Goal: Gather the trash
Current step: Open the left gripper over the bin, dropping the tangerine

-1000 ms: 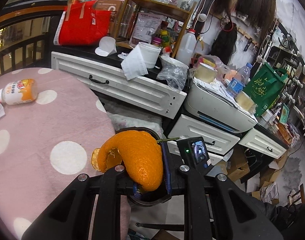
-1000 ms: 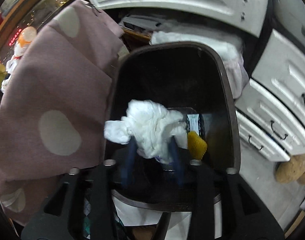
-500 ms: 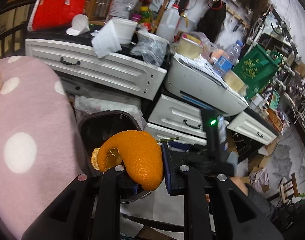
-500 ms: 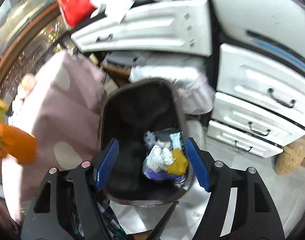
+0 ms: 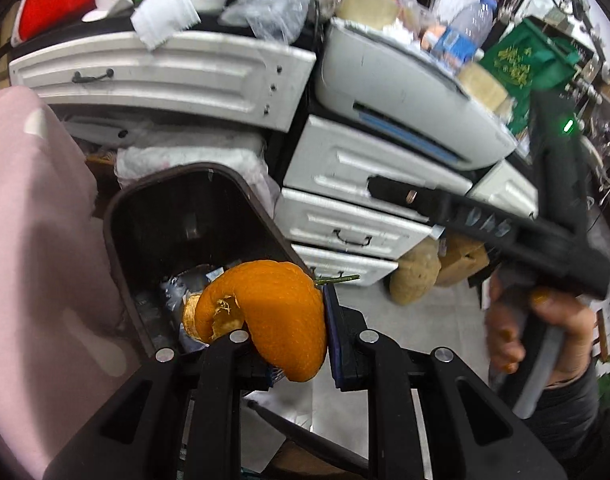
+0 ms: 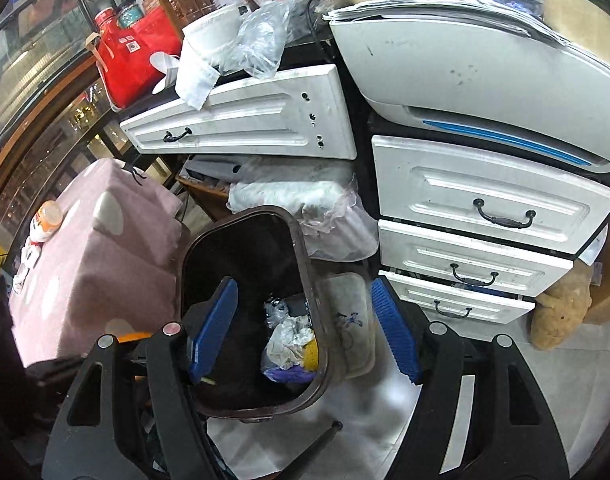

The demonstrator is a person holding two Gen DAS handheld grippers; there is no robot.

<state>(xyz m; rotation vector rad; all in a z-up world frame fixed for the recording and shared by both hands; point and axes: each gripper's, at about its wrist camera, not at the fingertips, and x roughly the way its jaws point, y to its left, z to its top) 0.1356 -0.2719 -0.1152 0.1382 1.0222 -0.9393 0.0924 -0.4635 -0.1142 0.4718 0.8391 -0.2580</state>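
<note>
A large curl of orange peel point(image 5: 277, 308) sits pinched in my left gripper point(image 5: 289, 332), which is shut on it just above the near right rim of the dark brown trash bin point(image 5: 157, 184). My right gripper point(image 6: 305, 332) hangs open over the same bin point(image 6: 241, 216), blue pads point(image 6: 213, 332) wide apart with nothing between them. At the bottom of the bin lie a crumpled white tissue point(image 6: 289, 340), a yellow scrap point(image 6: 311, 354) and other litter. In the left wrist view a hand point(image 5: 545, 328) holds the right gripper off to the right.
The pink dotted tablecloth point(image 6: 105, 256) borders the bin on the left, with a small orange bottle point(image 6: 45, 220) on it. White drawers point(image 6: 485, 208) and a printer point(image 6: 465, 60) stand behind and to the right. A clear plastic box point(image 6: 349, 320) leans beside the bin. Grey floor lies in front.
My left gripper carried the peel off the table and down over the bin. My right gripper opened, the white tissue dropped into the bin, and that gripper rose and pulled back.
</note>
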